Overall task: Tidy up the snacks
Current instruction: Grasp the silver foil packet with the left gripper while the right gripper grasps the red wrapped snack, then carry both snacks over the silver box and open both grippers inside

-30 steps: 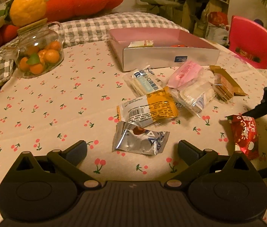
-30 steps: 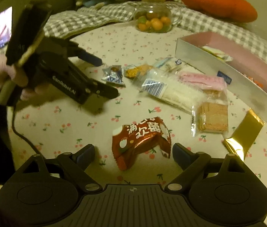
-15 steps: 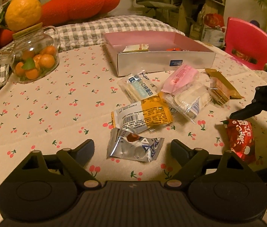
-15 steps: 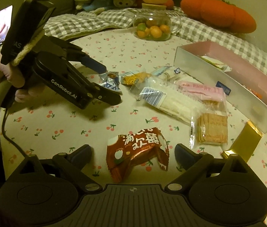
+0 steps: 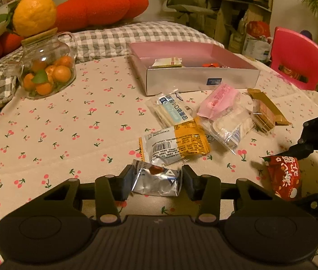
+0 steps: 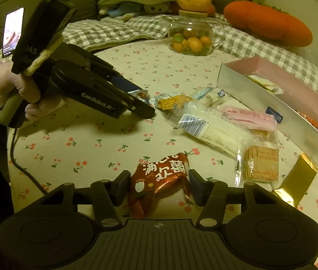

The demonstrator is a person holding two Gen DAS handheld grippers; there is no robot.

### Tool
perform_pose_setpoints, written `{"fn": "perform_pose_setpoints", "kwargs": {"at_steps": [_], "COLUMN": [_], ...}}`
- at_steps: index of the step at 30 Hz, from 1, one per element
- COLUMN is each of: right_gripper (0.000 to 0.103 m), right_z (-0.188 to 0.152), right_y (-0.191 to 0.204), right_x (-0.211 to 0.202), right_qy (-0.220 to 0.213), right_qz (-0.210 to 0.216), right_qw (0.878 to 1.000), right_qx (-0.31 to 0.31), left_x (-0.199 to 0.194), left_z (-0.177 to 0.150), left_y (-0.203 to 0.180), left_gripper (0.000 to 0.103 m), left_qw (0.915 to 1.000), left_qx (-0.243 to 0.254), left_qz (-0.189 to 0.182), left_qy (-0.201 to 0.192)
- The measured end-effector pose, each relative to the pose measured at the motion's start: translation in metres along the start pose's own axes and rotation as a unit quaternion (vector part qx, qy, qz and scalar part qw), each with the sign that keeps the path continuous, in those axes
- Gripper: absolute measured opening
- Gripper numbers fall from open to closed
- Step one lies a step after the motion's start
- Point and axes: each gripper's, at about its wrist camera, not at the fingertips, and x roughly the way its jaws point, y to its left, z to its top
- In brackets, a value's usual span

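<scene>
My left gripper [image 5: 156,183] is shut on a silver snack packet [image 5: 155,181] on the cherry-print tablecloth; it also shows in the right wrist view [image 6: 139,103]. My right gripper [image 6: 159,183] is shut on a red snack packet [image 6: 159,177], which also shows in the left wrist view [image 5: 285,178]. A pile of loose snacks lies ahead: an orange-and-white packet [image 5: 174,142], a blue-labelled clear packet [image 5: 172,110], a pink packet [image 5: 218,100], a clear white packet [image 5: 228,128] and crackers [image 6: 261,163]. A pink box [image 5: 192,79] holds a few snacks.
A glass jar of small oranges [image 5: 45,72] stands at the back left with a big citrus on its lid. A gold wrapper [image 6: 296,181] lies by the box corner. Checked blanket and cushions border the far edge. A red chair [image 5: 296,58] stands at the right.
Both grippers moved forward and closed: the left on the silver packet, the right on the red packet. Earlier both were open with the packets lying between the fingers.
</scene>
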Motion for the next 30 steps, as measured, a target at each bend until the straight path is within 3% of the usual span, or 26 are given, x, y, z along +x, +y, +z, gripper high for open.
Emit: {"fn": "perform_pose_setpoints", "kwargs": {"at_steps": [4, 30], "right_gripper": [0.053, 0.053], "right_z": [0.001, 0.027], "right_y": [-0.001, -0.045], "right_x": [-0.001, -0.032], "right_qy": [-0.003, -0.063], "right_qz": [-0.001, -0.030], "right_qw": [1.000, 0.994], "right_qx": [0.002, 0.088], "left_x": [-0.002, -0.020], "left_z": [0.002, 0.030], "left_y": [-0.001, 0.018], "left_gripper": [0.036, 0.035], "left_qw": [1.0000, 0.9971], "left_qx": [0.001, -0.071], "left_qz": [0.003, 0.025], "left_qy": [0.000, -0.010]}}
